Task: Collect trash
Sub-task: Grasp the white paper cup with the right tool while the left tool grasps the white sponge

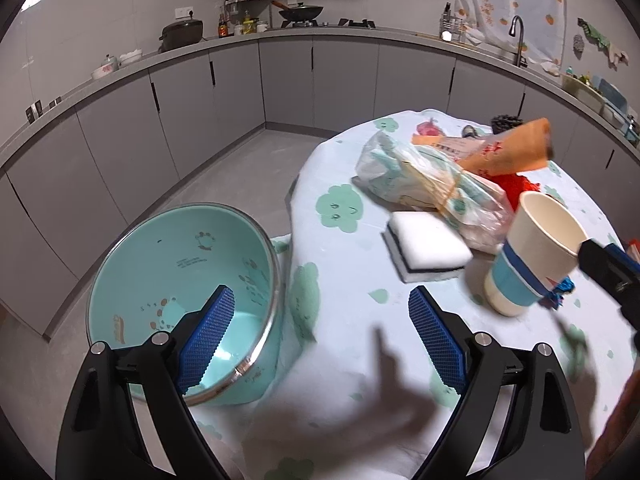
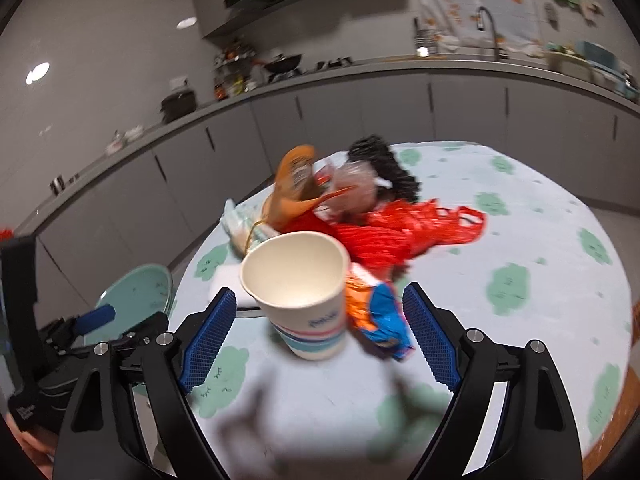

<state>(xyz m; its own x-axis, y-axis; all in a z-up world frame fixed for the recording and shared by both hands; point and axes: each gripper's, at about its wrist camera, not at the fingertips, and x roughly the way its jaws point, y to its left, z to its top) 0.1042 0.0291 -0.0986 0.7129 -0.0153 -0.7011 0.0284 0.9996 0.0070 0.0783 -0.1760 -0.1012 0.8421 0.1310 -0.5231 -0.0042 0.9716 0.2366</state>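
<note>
A white paper cup with blue stripes (image 2: 302, 300) sits tilted between the open fingers of my right gripper (image 2: 320, 336), which is not closed on it; it also shows in the left wrist view (image 1: 532, 256). An orange and blue snack wrapper (image 2: 378, 316) lies beside the cup. A red plastic bag (image 2: 400, 232), an orange packet (image 2: 294, 188) and a clear plastic bag (image 1: 432, 184) are piled behind. My left gripper (image 1: 322, 334) is open and empty above the table edge, next to a teal basin (image 1: 176, 280).
A white sponge (image 1: 430, 246) lies on the round table with the green cloud cloth (image 2: 520, 280). Grey kitchen cabinets and a counter (image 1: 280, 76) run behind. Grey floor lies left of the table.
</note>
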